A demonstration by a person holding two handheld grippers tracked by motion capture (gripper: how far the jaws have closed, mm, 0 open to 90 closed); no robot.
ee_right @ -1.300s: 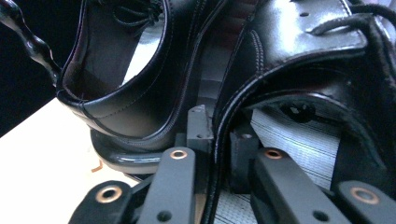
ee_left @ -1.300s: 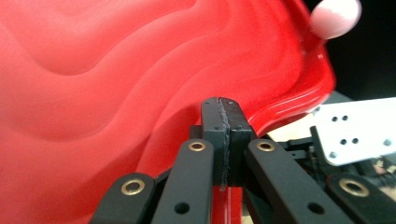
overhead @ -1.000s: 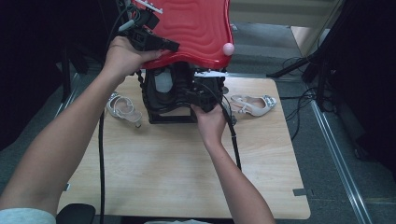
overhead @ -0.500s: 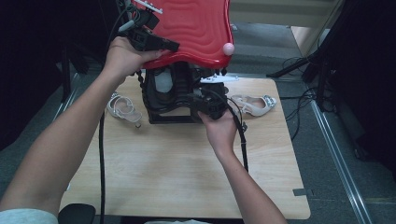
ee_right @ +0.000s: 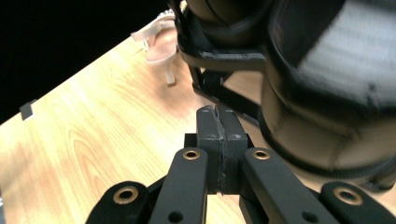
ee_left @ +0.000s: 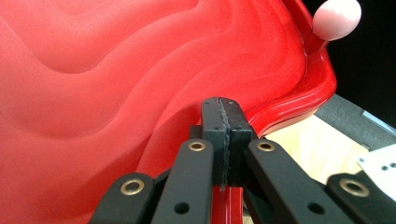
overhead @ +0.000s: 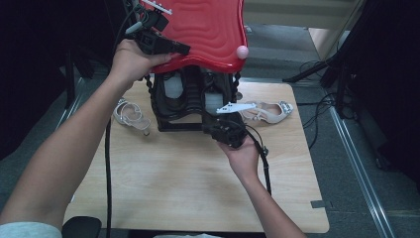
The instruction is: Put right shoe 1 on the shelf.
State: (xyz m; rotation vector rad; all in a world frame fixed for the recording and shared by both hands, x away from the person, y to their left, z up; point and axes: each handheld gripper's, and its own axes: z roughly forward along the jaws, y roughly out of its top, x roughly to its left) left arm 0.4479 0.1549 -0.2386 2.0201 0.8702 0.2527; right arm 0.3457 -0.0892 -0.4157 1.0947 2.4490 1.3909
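**Status of work**

1. The left claw (ee_left: 222,105) is clamped on the front rim of the red lid (overhead: 198,29). It holds the lid raised over the black basket (overhead: 190,99), which stands at 12 o'clock on the table (overhead: 173,183). In the high view, find this claw (overhead: 173,48) at the lid's 9 o'clock edge. The pink knob (overhead: 242,51) sits at the lid's 3 o'clock corner.
2. The right claw (ee_right: 219,114) is fully closed and holds nothing. It hangs just in front of the basket's lower front corner, at about 5 o'clock from the basket.
3. One pale sandal (overhead: 270,113) lies on the table at 3 o'clock of the basket. A second sandal (overhead: 130,115) lies at 9 o'clock. Neither is touched.

**Judgement of progress**

The opening step appears done, since the lid is up and the basket is accessible. If the work is loading the sandals, both are still outside, so that part remains. You must first open the right claw before it can take either one.

**Limits of view**

- The lid covers the basket's top and rear.
- Two whitish shapes (overhead: 173,88) show inside the basket, but you cannot identify them.
- The top of the high view crops the lid's far edge.
- The basket wall is blurred in the right gripper view.
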